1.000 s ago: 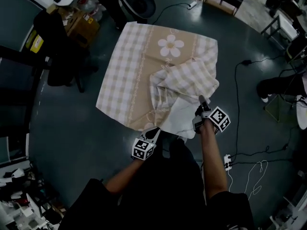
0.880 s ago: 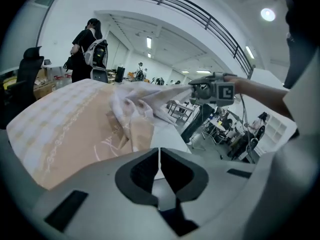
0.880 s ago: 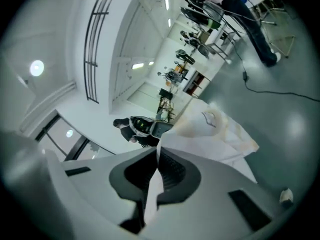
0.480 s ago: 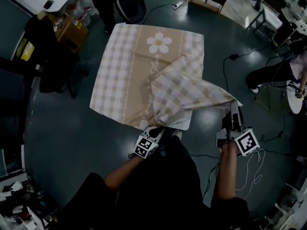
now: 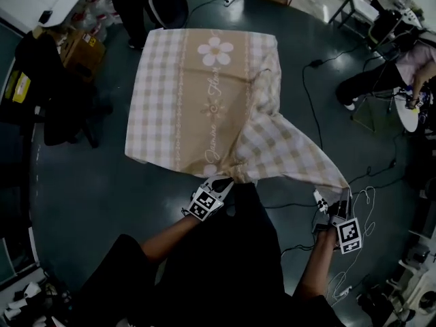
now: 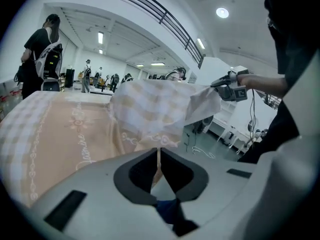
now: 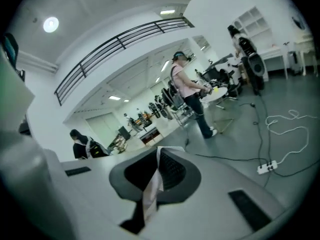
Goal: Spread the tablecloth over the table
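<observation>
A beige and white checked tablecloth (image 5: 197, 94) with a daisy print lies over the table, its near right part lifted off and stretched out to the lower right. My left gripper (image 5: 223, 184) is shut on the cloth's near edge (image 6: 159, 156) at the table's front. My right gripper (image 5: 343, 201) is shut on the cloth's corner (image 7: 152, 184), held out past the table's right side and off the table. The cloth (image 6: 150, 111) bunches in front of the left gripper's jaws, with the right gripper (image 6: 227, 90) seen beyond it.
Cables and a power strip (image 5: 320, 197) lie on the dark floor at the right. Boxes and a chair (image 5: 65, 80) stand left of the table. A seated person (image 5: 371, 80) is at the far right, another person (image 7: 192, 96) stands further off.
My right gripper has swung far out to the lower right with the corner, unfolding the doubled-over part of the cloth. The left gripper shifted a little along the table's front edge, still holding the cloth.
</observation>
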A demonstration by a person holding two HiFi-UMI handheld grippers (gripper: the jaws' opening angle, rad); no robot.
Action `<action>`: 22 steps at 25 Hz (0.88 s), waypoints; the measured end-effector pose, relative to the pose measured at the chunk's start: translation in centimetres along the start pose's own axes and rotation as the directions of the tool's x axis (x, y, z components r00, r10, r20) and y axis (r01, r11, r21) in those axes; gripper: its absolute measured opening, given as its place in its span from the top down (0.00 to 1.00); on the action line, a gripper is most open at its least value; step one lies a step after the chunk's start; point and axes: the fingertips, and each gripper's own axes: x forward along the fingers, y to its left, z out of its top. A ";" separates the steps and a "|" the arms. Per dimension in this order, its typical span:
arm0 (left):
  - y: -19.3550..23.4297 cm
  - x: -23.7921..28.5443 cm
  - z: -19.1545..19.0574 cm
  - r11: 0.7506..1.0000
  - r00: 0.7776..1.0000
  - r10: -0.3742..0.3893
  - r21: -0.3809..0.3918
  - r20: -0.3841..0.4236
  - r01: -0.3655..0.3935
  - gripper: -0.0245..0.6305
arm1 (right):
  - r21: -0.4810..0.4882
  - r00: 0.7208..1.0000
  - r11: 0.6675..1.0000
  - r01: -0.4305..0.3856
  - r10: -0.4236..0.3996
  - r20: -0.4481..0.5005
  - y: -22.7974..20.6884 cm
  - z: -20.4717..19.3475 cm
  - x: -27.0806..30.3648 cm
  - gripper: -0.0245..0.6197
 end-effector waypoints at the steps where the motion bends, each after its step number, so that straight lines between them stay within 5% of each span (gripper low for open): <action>1: 0.1 -0.2 -0.2 1.000 1.000 -0.008 0.008 -0.003 0.008 0.93 | -0.002 0.998 0.998 0.064 -0.064 0.012 -1.9 -0.2 -1.4 0.93; 7: 0.7 -1.4 -1.2 0.999 0.999 -0.027 0.037 -0.023 0.028 0.93 | -0.043 0.925 0.926 0.375 -0.377 -0.047 -14.4 -5.7 -6.6 0.93; 10: 1.2 -2.1 -1.9 0.999 0.999 -0.015 0.035 -0.029 0.016 0.93 | -0.073 0.879 0.887 0.457 -0.462 -0.115 -19.8 -10.5 -6.6 0.93; 16: 2.2 -4.2 -4.3 1.000 0.997 0.026 0.012 -0.066 -0.025 0.93 | -0.171 0.797 0.872 0.459 -0.489 -0.355 -23.9 -21.9 0.0 0.93; 18: 2.6 -5.0 -4.4 0.999 0.997 0.045 0.008 -0.060 -0.045 0.93 | -0.164 0.766 0.869 0.466 -0.489 -0.416 -23.6 -24.9 1.5 0.81; 22: 3.8 -6.9 -3.9 0.993 0.994 0.106 -0.042 -0.017 -0.106 0.93 | -0.195 0.764 0.886 0.421 -0.462 -0.450 -20.2 -27.9 2.7 0.70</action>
